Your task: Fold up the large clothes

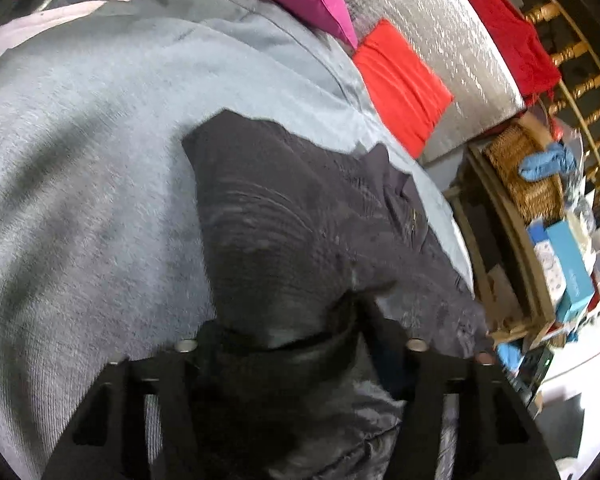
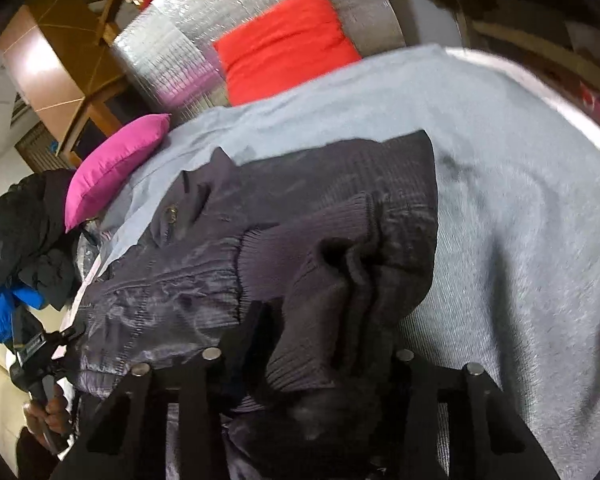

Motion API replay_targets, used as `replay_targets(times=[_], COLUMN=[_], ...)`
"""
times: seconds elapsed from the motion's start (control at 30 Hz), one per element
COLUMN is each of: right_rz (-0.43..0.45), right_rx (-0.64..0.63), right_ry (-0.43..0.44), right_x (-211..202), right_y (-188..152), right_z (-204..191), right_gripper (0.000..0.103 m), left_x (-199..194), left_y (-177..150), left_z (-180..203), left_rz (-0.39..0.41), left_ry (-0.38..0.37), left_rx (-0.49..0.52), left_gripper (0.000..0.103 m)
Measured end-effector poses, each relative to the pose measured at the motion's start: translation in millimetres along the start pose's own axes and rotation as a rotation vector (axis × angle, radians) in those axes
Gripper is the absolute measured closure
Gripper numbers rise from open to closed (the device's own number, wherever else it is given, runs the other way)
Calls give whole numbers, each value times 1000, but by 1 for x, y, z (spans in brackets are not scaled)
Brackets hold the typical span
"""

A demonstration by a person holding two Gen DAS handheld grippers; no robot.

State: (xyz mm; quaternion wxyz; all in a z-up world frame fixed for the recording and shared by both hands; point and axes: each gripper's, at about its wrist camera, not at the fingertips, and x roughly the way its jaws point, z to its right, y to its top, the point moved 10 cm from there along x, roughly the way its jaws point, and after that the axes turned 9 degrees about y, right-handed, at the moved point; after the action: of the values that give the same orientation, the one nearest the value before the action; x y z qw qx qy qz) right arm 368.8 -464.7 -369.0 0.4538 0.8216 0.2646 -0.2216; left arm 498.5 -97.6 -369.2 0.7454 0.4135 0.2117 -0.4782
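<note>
Both claws, left claw (image 1: pixel 296 344) and right claw (image 2: pixel 308 356), are clenched on the dark grey quilted jacket (image 2: pixel 300 216) over the pale blue bedspread (image 2: pixel 520 200); better to lift both evenly, keeping the hem taut.

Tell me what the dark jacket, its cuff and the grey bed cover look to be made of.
Dark jacket: thin synthetic shell, likely nylon or polyester; it has a slight sheen and fine crinkles.
Cuff: ribbed knit, matte, with parallel ridges.
Grey bed cover: soft, matte woven or brushed fabric with a fuzzy texture; the fibre cannot be told.
</note>
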Motion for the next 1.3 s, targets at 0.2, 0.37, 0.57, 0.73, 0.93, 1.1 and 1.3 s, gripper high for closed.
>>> replay_targets(times=[0.2, 0.37, 0.57, 0.73, 0.93, 1.1, 1.3], right_rz=[-58, -51, 60, 140, 206, 50, -17], right_rx=[111, 145, 31, -51, -64, 117, 279], right_ry=[39, 120, 67, 4, -63, -49, 79], right_x=[16, 19, -2, -12, -18, 11, -13], right_y=[-4, -1, 18, 35, 51, 28, 9], right_z=[17, 15, -2, -12, -6, 28, 33], right_gripper=[40, 34, 68, 70, 71, 44, 31], left_x=[18, 13, -1, 2, 10, 21, -14], left_y=[3, 5, 26, 52, 70, 50, 20], left_z=[-3, 4, 16, 32, 49, 2, -36], left_rz=[-84, -53, 25, 69, 123, 10, -53], left_ry=[-10, 11, 5, 20, 80, 170, 144], left_rx=[-51, 5, 40, 78, 187, 93, -21], left_gripper=[40, 51, 73, 76, 78, 54, 25])
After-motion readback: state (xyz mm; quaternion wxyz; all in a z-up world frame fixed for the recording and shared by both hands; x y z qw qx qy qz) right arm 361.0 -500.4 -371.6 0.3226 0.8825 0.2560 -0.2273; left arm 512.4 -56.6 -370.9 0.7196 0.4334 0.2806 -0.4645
